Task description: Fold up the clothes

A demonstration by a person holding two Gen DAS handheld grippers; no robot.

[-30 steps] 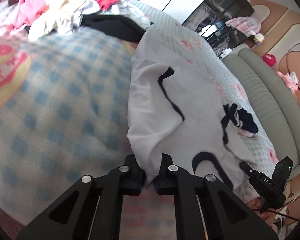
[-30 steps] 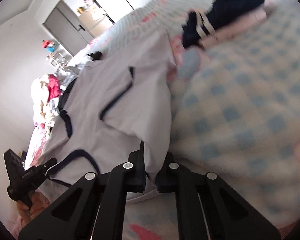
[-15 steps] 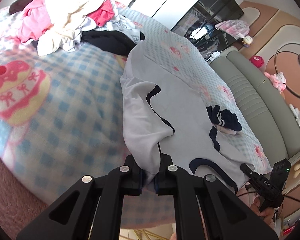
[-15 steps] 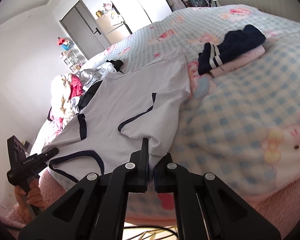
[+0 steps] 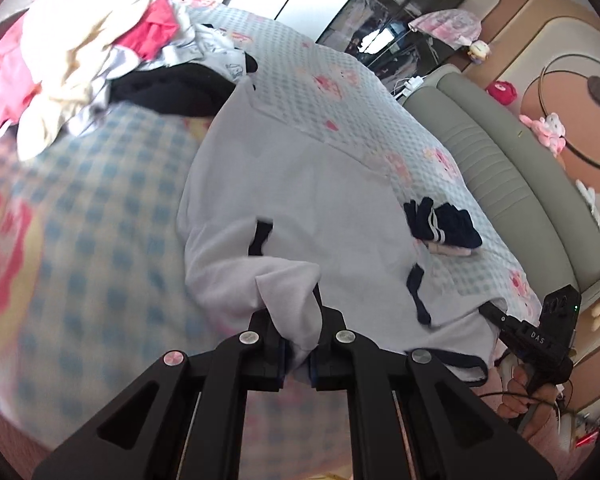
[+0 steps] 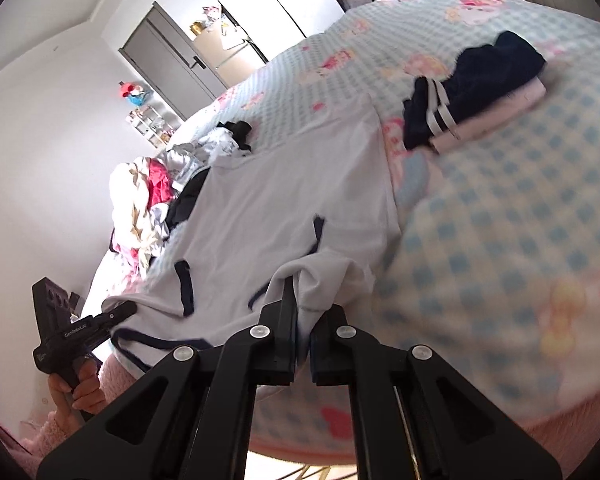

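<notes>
Two grippers are both pinching the same white shirt, one at each near corner. Left gripper is clamping a bunched fold of the shirt's shoulder/sleeve area between its fingers, cloth filling the gap. Right gripper is doing the same on the opposite side, fabric squeezed between its fingers. Shirt has navy trim and is lying spread along the checked blue bedspread, near end lifting off the bed at both pinch points, far hem lying flat toward the middle of the bed. Folded navy garment with white stripes is sitting on the bedspread just beside the shirt, right side, on top of a pale pink folded piece. Pile of unfolded clothes is sitting at the far left corner, black item from it touching the shirt's far edge. Grey padded headboard is running along the right of the bed.
</notes>
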